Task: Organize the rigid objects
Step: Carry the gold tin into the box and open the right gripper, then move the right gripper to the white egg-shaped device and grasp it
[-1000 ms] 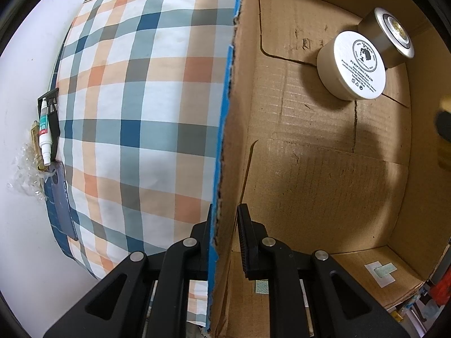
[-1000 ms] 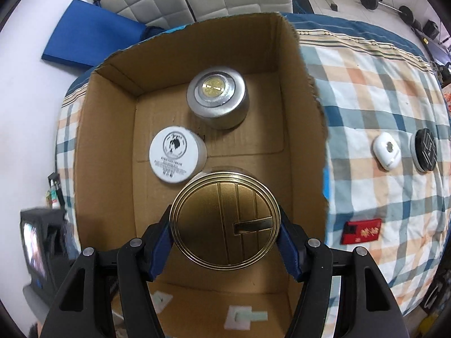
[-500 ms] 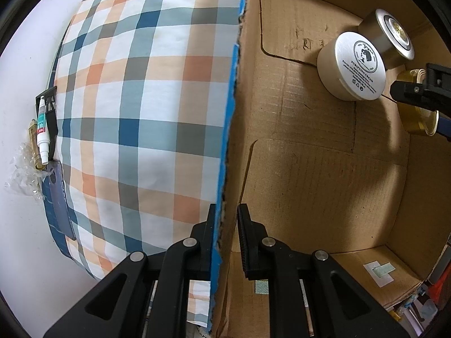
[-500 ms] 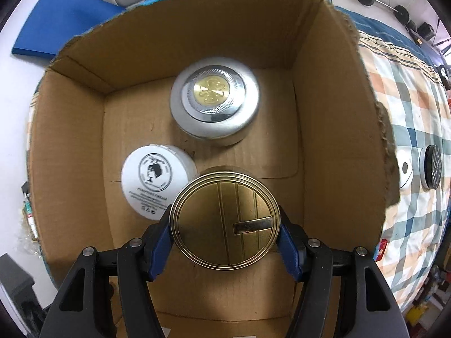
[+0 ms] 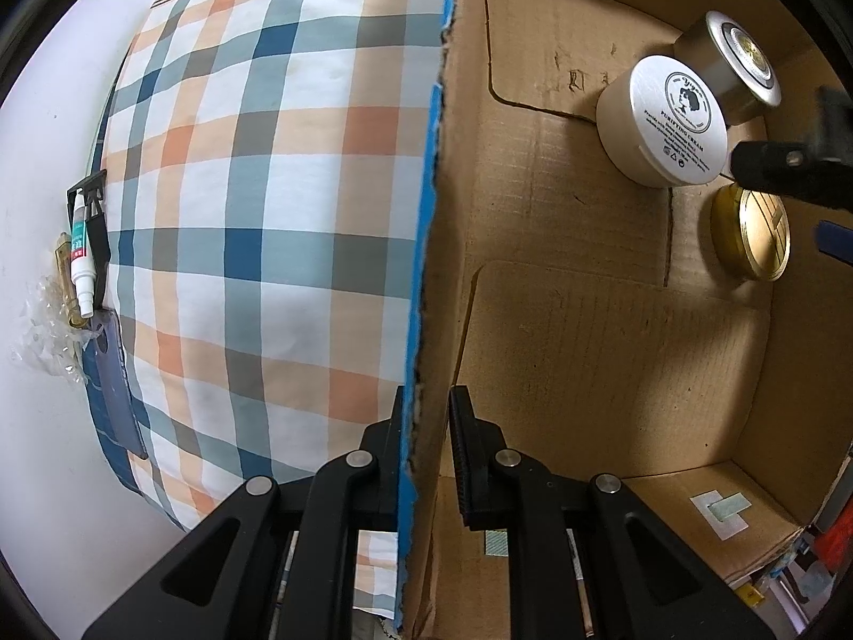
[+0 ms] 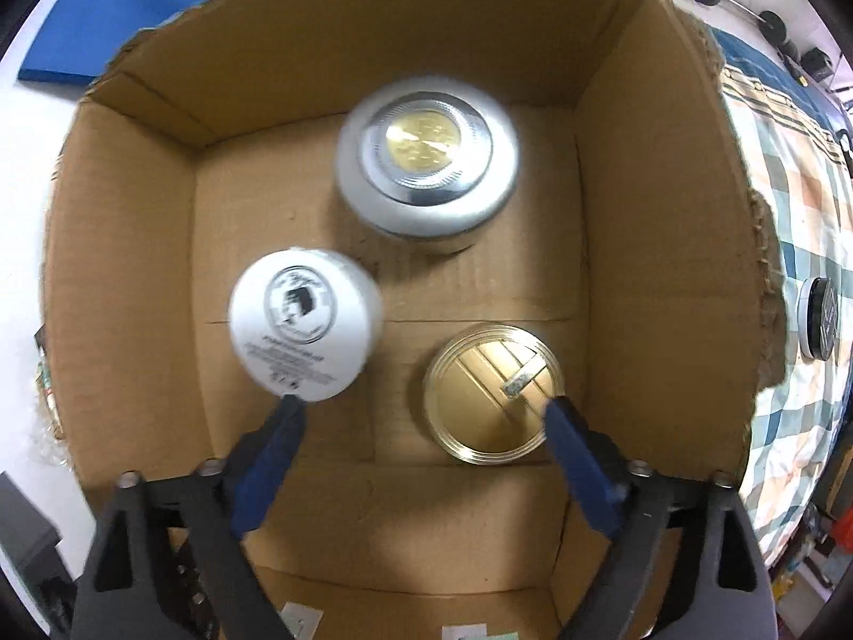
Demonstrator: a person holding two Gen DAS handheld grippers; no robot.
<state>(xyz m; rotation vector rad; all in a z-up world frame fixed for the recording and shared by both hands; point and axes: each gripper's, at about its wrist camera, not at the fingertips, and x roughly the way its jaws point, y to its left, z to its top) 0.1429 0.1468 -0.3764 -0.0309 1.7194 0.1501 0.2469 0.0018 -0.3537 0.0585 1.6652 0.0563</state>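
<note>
Gold tin point(image 6: 493, 394) flat on box floor point(image 6: 469, 501), lid up, between opening right tool point(image 6: 421, 405) pads, unpressed; left tool point(image 5: 426, 405) clamped on box wall point(image 5: 426, 266).

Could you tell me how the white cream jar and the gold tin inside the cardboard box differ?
The white cream jar has a printed white lid; the gold tin has a ribbed, shiny brass-coloured lid. The jar stands taller; the tin sits lower. Both are round and rest upright on the box floor.

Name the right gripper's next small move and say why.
Probably lift the right gripper straight up out of the box. Its jaws are opening with nothing gripped, and the gold tin already sits on the box floor beside the white jar and silver jar.
</note>
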